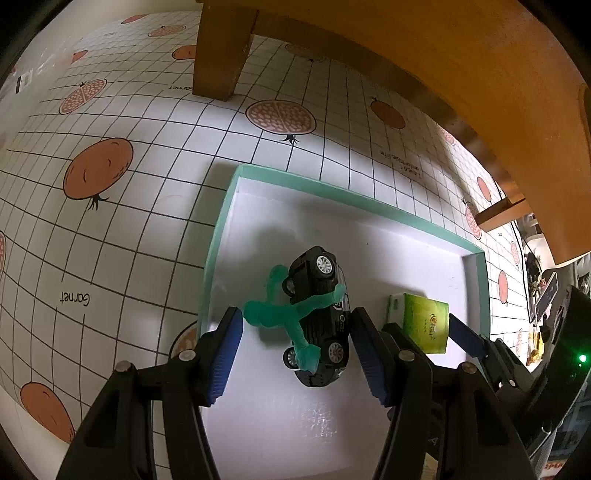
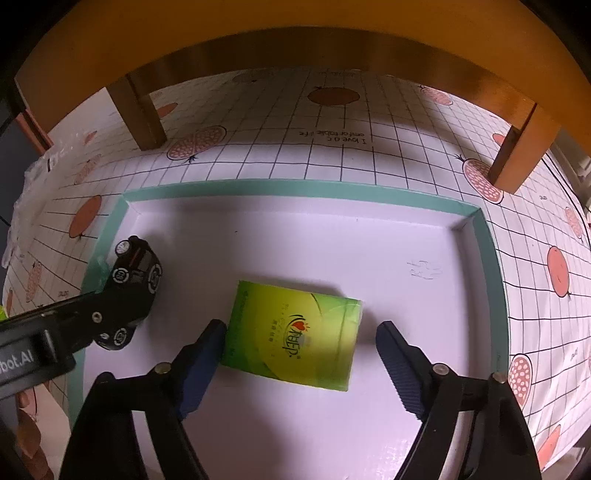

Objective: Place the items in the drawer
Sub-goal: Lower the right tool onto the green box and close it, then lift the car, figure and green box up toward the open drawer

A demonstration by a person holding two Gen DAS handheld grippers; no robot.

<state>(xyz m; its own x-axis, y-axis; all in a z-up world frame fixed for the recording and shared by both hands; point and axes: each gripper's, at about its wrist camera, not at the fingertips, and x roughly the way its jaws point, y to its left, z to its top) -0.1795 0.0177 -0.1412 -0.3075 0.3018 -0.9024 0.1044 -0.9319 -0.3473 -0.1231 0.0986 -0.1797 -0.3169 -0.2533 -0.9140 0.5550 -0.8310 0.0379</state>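
Observation:
A shallow drawer (image 1: 332, 194) with a teal rim and white floor lies on the tablecloth. Inside it a black toy car (image 1: 321, 317) lies on its side with a translucent green figure (image 1: 273, 314) draped over it. My left gripper (image 1: 295, 343) is open, its blue pads either side of car and figure, touching neither. A green tissue pack (image 2: 295, 332) lies flat on the drawer's floor (image 2: 406, 258). My right gripper (image 2: 299, 358) is open around the pack, its left pad close against the pack's edge. The car (image 2: 133, 280) and left gripper arm show at the left.
A wooden stand (image 2: 295, 22) arches over the far table; its legs (image 2: 144, 110) (image 2: 517, 162) rest behind the drawer. The grid tablecloth with fruit prints (image 1: 110, 221) surrounds the drawer. Clutter (image 1: 539, 280) lies at the far right.

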